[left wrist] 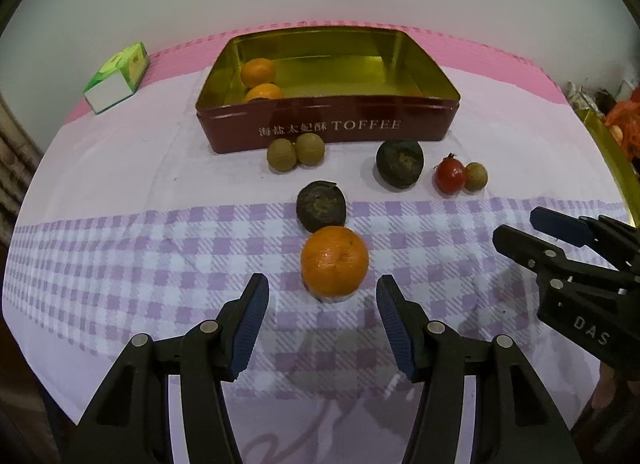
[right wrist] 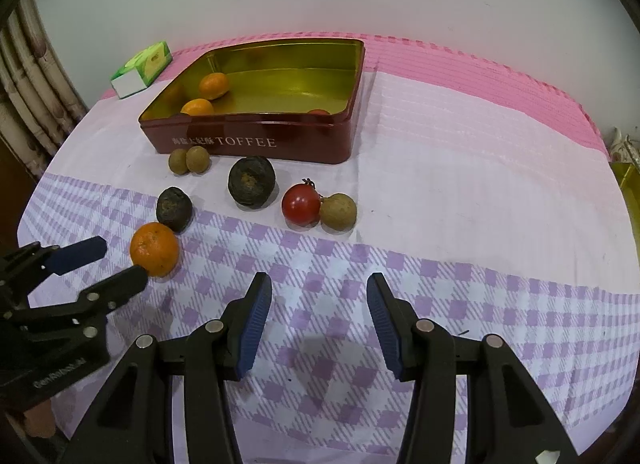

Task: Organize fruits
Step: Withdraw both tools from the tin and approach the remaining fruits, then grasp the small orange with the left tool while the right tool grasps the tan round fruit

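A red toffee tin (left wrist: 328,128) (right wrist: 248,140) with a gold inside stands at the back and holds two oranges (left wrist: 258,71) (left wrist: 264,93). A loose orange (left wrist: 334,260) (right wrist: 154,250) lies on the checked cloth just ahead of my left gripper (left wrist: 322,281) (right wrist: 124,260), which is open, its pads clear of the fruit on both sides. Beyond lie two dark round fruits (left wrist: 321,206) (left wrist: 400,163), a pair of brown longans (left wrist: 296,152), and a red tomato (right wrist: 301,204) touching another longan (right wrist: 338,211). My right gripper (right wrist: 318,284) (left wrist: 520,230) is open over bare cloth.
A green tissue pack (left wrist: 118,78) (right wrist: 144,68) lies at the back left. A curtain (right wrist: 24,76) hangs left of the table. A gold tin edge (left wrist: 612,152) and orange clutter (left wrist: 624,116) sit beyond the right edge. A small red fruit (right wrist: 319,112) shows inside the tin's front wall.
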`<move>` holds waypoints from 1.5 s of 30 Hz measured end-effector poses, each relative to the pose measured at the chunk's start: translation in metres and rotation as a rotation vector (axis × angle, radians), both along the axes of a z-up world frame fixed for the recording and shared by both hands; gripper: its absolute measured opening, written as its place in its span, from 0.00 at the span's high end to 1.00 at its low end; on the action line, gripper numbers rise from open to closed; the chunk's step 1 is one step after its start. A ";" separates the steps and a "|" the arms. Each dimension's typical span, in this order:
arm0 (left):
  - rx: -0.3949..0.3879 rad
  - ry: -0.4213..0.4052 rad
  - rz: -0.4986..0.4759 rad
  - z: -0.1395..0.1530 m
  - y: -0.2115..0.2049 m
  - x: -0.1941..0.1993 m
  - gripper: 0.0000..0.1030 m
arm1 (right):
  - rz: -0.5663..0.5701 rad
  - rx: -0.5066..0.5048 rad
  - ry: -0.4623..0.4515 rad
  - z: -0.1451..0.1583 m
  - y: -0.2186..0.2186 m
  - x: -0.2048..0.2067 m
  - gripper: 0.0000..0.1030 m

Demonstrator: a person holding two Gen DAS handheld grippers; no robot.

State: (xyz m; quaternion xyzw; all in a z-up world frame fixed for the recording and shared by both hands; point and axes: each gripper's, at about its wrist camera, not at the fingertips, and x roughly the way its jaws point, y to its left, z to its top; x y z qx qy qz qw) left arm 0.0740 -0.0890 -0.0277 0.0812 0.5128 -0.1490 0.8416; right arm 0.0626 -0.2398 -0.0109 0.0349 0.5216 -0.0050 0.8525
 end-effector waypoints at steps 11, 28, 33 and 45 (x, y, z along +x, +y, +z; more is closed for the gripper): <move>-0.007 -0.018 0.022 -0.012 -0.004 0.015 0.45 | -0.005 0.012 0.017 -0.008 -0.003 0.002 0.54; -0.045 0.033 0.017 -0.028 -0.003 0.020 0.53 | -0.009 0.011 0.036 -0.016 -0.004 0.004 0.54; -0.053 0.027 0.009 -0.028 -0.002 0.021 0.61 | -0.007 0.010 0.043 -0.019 -0.003 0.005 0.54; -0.031 0.011 0.078 -0.029 0.026 0.027 0.61 | -0.020 0.001 0.050 -0.025 -0.012 0.016 0.54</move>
